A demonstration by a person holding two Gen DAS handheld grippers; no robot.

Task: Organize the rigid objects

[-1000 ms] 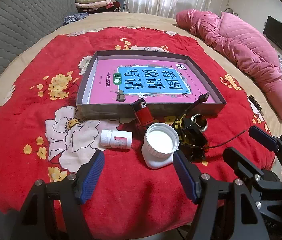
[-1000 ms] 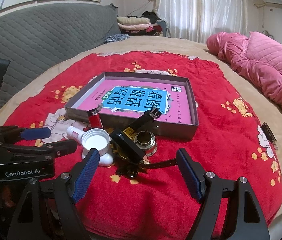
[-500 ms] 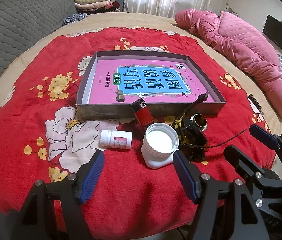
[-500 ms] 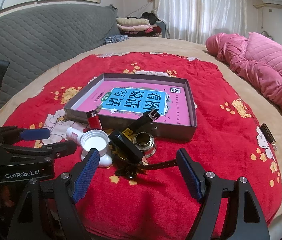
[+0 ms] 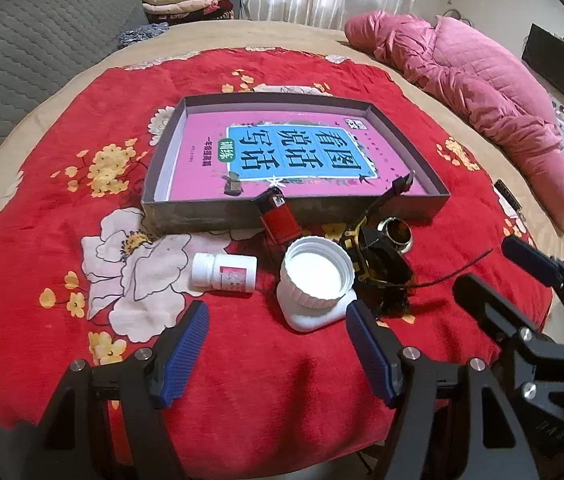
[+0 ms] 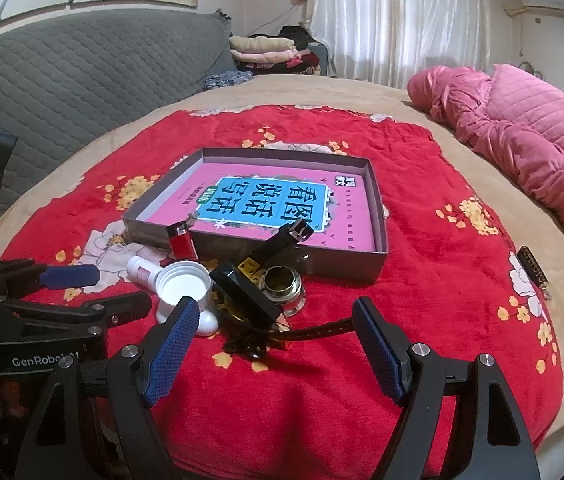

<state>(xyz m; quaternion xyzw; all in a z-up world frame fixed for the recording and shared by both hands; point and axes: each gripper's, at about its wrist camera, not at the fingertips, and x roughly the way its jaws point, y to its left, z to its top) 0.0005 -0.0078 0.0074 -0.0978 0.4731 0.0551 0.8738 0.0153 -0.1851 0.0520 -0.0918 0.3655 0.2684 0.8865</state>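
1. the left hand-held gripper (image 5: 278,350) hung low over the near edge of the red flowered blanket (image 5: 242,360) on the bed, its blue pads spread wide apart with nothing between them.
2. the right hand-held gripper (image 6: 274,354) sat just to the right of it at about the same height, its jaws likewise wide apart and empty; its tips also showed at the right edge of the left wrist view (image 5: 494,276).
3. straight ahead of the left hand-held gripper, close to its right finger, stood a white jar (image 5: 314,284) with a ribbed rim, its mouth open and facing up.
4. ahead and to the left of that lay a small white pill bottle (image 5: 224,272) on its side, apart from the jar.
5. a red lighter (image 5: 278,218) leaned against the near wall of the grey box, just beyond the jar.
6. to the right of the jar, touching it, sat a tangle of black items (image 6: 248,300) with a thin strap trailing right, directly in front of the right hand-held gripper and between its fingers in that view.
7. a small round metal-rimmed container (image 6: 282,286) rested against that tangle on its far side.
8. the shallow grey box (image 5: 210,220) lay farther ahead of both hand-held grippers, holding a pink and blue book (image 5: 294,152) flat on its floor.
9. a pink quilt (image 5: 482,92) was heaped far off to the right on the bed.
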